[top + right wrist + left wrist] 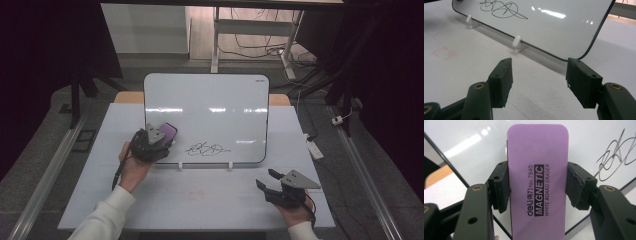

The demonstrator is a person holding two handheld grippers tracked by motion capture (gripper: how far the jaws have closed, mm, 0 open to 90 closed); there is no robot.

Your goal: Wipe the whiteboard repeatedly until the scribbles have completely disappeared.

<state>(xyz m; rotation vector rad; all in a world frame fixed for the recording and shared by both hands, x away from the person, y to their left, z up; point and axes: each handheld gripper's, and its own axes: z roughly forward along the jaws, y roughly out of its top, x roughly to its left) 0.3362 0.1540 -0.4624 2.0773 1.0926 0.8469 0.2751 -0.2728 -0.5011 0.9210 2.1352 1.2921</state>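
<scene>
A whiteboard (215, 100) stands tilted on white feet at the table's middle, with a black scribble (206, 149) near its lower edge. My left gripper (159, 136) is shut on a purple magnetic eraser (537, 177), both pads pressing its long sides; it hovers at the board's lower left, just left of the scribble (616, 157). The eraser (168, 131) pokes out above the hand. My right gripper (266, 181) rests open at the front right, nothing between its jaws (537, 82), pointing toward the board's lower right corner (589, 53).
The board sits on a white table (200, 200) with a faint red square mark (196, 195) in front. White clip feet (517, 44) hold the board's bottom edge. Cables and a desk frame (250, 30) lie on the floor behind.
</scene>
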